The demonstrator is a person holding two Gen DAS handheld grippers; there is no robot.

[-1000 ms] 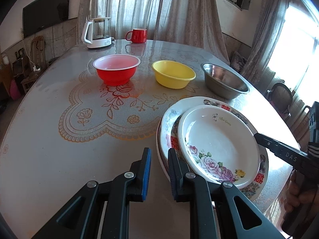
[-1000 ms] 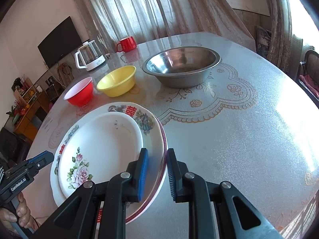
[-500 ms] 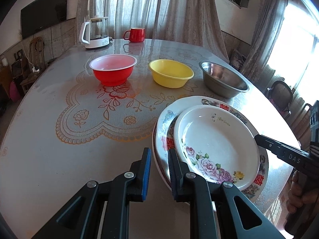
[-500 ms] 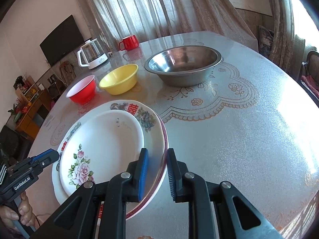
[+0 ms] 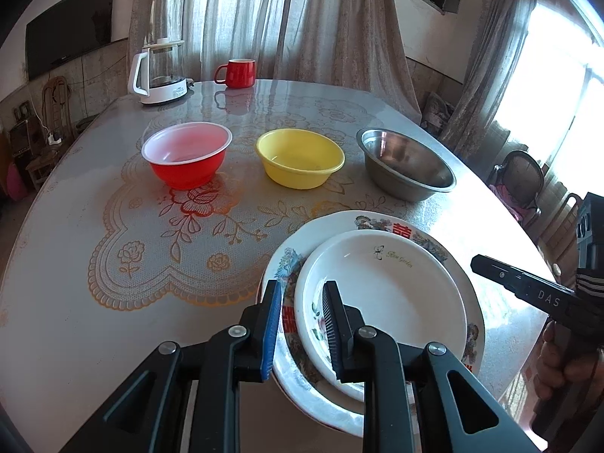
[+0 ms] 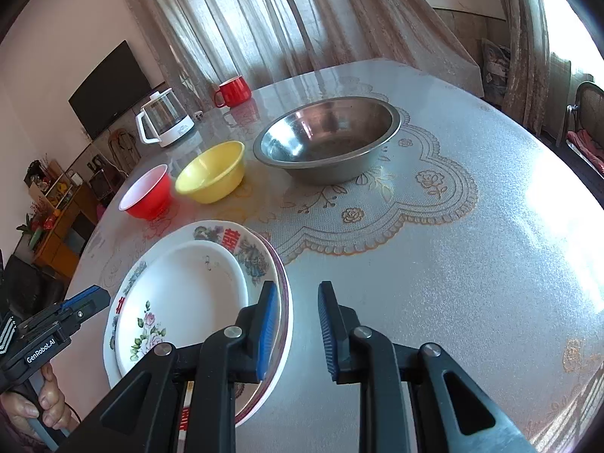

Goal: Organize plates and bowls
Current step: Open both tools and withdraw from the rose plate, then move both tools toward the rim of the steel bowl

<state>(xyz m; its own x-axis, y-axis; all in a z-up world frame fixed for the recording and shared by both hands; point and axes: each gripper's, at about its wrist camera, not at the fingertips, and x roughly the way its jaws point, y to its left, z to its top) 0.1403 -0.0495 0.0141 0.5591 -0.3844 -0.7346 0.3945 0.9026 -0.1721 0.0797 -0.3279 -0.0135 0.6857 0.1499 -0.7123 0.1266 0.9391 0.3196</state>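
Across the far side of the table stand 3 bowls — red bowl, yellow bowl, steel bowl. Nearer, at the right, lies the plate stack. Left gripper straddles its left rim, right gripper its right rim — both jaws opening, released.

Home dining room: curtains, television, kettle.
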